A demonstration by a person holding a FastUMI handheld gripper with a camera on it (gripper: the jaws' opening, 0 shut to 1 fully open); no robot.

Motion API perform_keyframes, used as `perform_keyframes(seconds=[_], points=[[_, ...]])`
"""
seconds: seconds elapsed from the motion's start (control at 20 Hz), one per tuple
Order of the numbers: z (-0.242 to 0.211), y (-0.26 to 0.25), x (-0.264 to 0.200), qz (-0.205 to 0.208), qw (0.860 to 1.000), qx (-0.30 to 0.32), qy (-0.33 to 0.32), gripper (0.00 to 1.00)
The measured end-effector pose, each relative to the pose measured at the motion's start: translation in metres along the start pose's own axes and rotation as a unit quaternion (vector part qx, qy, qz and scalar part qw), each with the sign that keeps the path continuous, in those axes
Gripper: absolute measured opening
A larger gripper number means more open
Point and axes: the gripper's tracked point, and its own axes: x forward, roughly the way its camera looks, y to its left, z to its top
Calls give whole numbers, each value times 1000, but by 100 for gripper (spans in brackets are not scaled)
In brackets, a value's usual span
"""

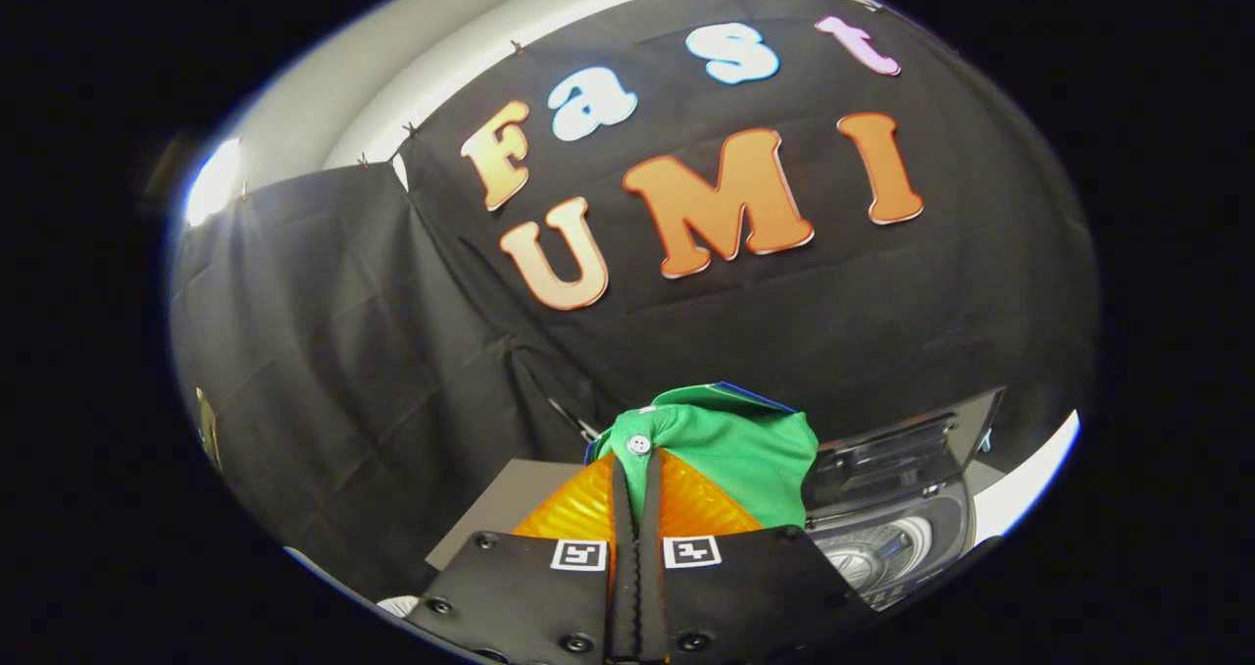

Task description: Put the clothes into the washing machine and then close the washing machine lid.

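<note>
While tilted upward toward the black cloth wall point(324, 351), held the gripper point(635, 469) lifted, off to the side of the washing machine point(897, 537). Carried the green garment point(730, 454) bunched at the fingertips, button showing, hiding whatever lay just ahead. Saw only part of the drum, lid point(907, 449) standing up. Fingers point(574, 508) pressed nearly together, pinching the cloth between them.

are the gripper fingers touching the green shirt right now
Touching. In the gripper view, both orange fingers are closed together on the green shirt, whose fabric bunches above their tips.
</note>
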Motion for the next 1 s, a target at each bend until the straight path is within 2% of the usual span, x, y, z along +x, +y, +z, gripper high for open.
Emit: perform_keyframes(seconds=[0.25, 0.45, 0.7, 1.0], points=[[21, -79, -28, -46, 998, 19, -28, 8], [9, -141, -41, -95, 995, 29, -22, 8], [-33, -205, -45, -141, 989, 37, 5, 8], [-102, -258, -30, -168, 984, 31, 55, 8]])
